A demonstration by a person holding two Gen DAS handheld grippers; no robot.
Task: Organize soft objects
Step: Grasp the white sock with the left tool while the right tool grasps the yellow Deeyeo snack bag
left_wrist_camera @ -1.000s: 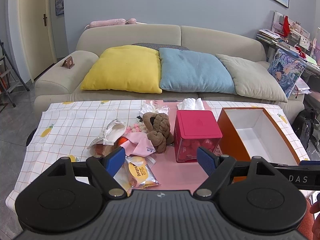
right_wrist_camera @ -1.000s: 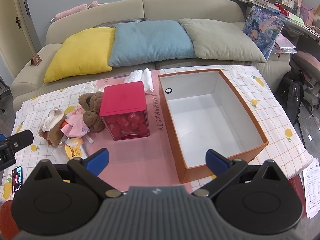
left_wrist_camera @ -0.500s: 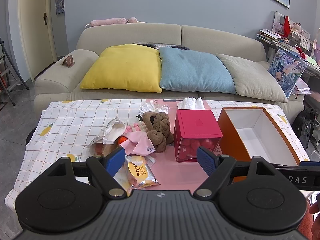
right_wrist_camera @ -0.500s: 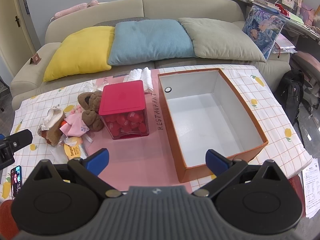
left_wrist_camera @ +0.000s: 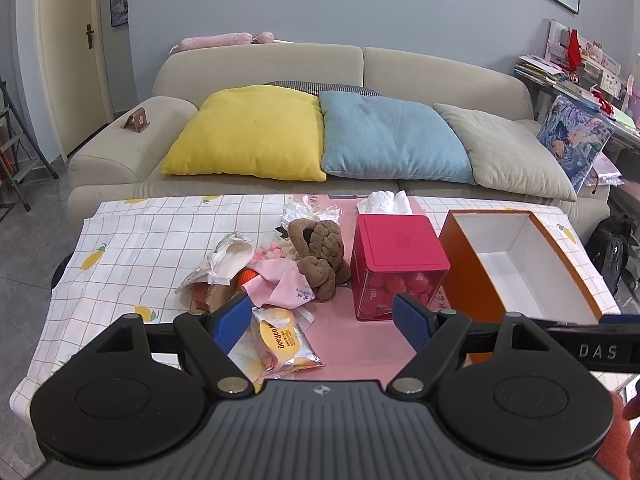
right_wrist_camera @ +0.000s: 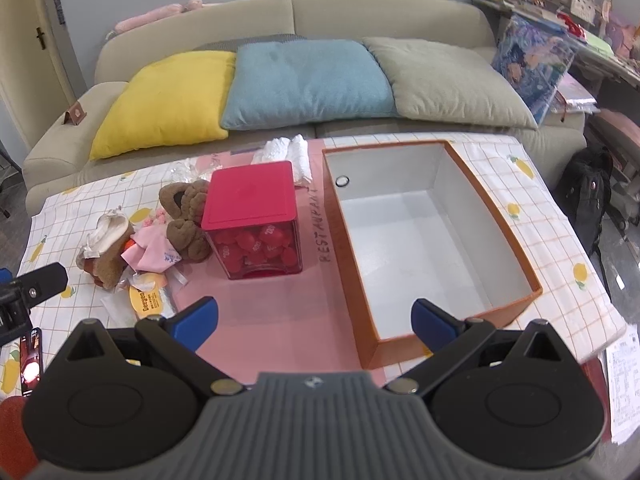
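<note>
Both grippers spread wide, holding nothing: left gripper (left_wrist_camera: 322, 318) hangs over the near edge of the pile, right gripper (right_wrist_camera: 314, 320) over the pink mat (right_wrist_camera: 280, 312) just left of the box.

Soft stuff sits left of centre on the table (left_wrist_camera: 132, 240): white pouch (left_wrist_camera: 230, 254), pink cloth (left_wrist_camera: 280, 284), brown plush (left_wrist_camera: 320, 256), all touching or overlapping. Snack pack (left_wrist_camera: 280, 340) lies nearest my left gripper. Tissues (left_wrist_camera: 384, 202) at the far side.

Risks, my guess:
- Cloth is draped against the plush, so pinching one probably drags the other.
- Snack pack is crinkly film and could slip, or get grabbed by mistake.
- Red jar (right_wrist_camera: 254, 224) stands between the pile and the orange box (right_wrist_camera: 496, 220); a low carry to the right could clip it.

Box is empty, open top, at the right. Sofa (left_wrist_camera: 260, 64) with cushions beyond the table, out of the way.
</note>
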